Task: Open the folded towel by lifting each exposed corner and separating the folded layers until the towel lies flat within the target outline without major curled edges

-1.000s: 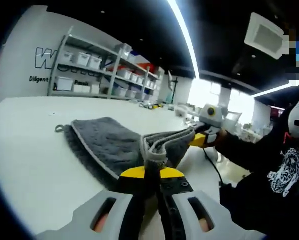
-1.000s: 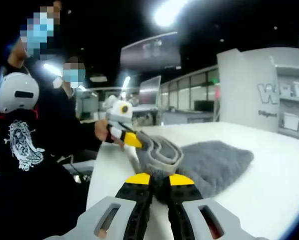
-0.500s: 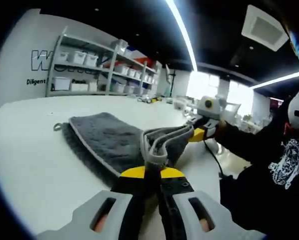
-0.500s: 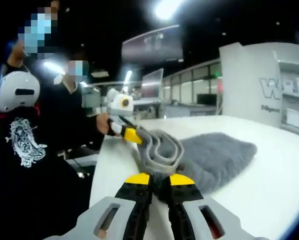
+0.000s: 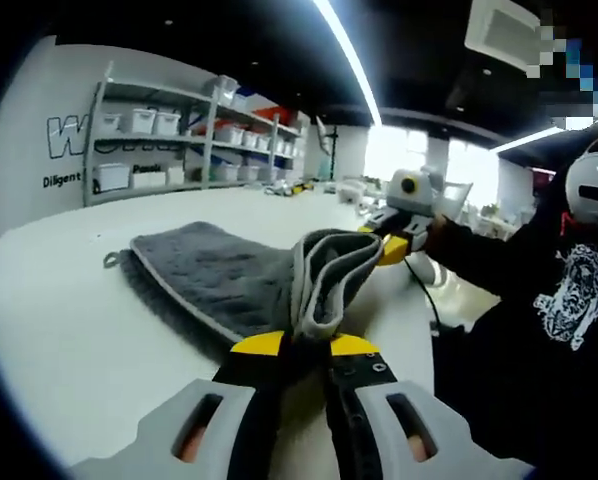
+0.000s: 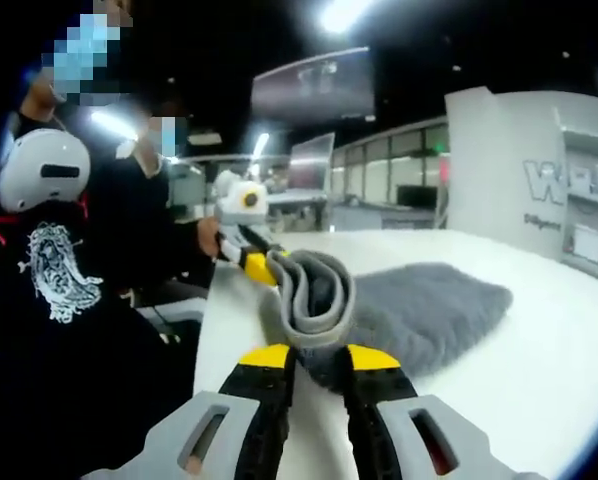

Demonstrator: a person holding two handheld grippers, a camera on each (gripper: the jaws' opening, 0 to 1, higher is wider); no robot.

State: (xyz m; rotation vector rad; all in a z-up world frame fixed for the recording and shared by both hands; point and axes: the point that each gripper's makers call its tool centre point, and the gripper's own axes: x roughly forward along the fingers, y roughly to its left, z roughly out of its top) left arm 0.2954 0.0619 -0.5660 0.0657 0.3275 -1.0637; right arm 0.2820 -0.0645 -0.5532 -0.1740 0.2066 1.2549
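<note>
The white table [image 5: 69, 340] carries a grey towel [image 5: 214, 275], most of which lies flat on the tabletop while its near end is raised off the surface and stretched between the two claws, its pale-bordered layers curling into a loop; in the right gripper view the same towel [image 6: 429, 305] spreads away to the right along the table [image 6: 539, 400] and the looped layers stand up in front of the camera. Along the far wall in the left gripper view a metal shelf rack [image 5: 169, 135] holds rows of white bins. A person in a black printed top [image 5: 569, 310] stands beside the table edge, seen also in the right gripper view [image 6: 59, 290]. The left claw [image 5: 296, 345] is closed on the towel's lifted corner, the fabric pinched between its yellow-tipped jaws at the bottom of its own view, and it appears again in the right gripper view [image 6: 257, 268], gripping the far end of the loop. The right claw [image 6: 314, 355] is likewise closed on the towel's edge, and in the left gripper view it [image 5: 389, 248] clamps the opposite end of the raised fold
</note>
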